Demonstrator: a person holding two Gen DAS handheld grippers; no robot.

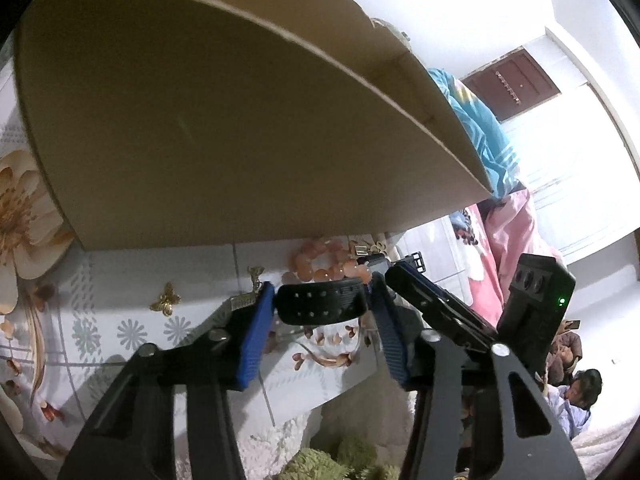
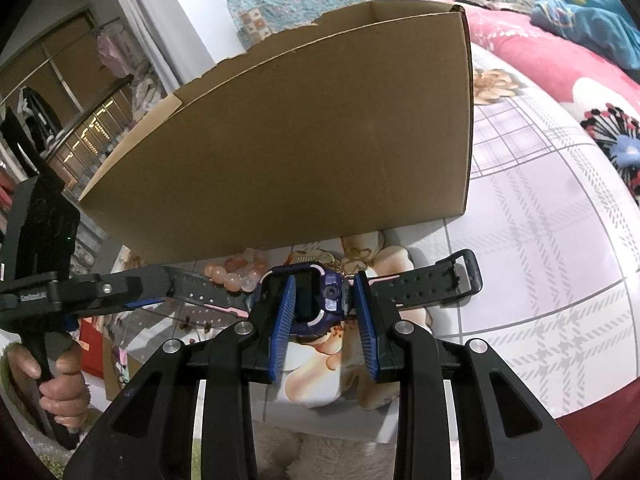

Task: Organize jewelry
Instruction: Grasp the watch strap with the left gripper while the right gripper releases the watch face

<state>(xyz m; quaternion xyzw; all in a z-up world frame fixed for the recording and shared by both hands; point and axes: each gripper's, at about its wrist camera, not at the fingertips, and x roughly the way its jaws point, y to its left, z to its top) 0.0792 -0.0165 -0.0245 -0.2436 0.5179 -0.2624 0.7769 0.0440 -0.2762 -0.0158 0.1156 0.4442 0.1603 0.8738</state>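
In the lower middle of both views, a watch (image 2: 316,300) with a purple body lies on the flowered cloth (image 2: 540,280), just in front of the cardboard box (image 2: 300,152). The right gripper (image 2: 325,312) has its blue fingers (image 2: 285,320) closed on the watch body. The left gripper (image 1: 322,308) has the black perforated strap (image 1: 322,304) between its fingers, touching both pads. A bracelet of peach beads (image 1: 324,264) lies just beside the strap, near the box.
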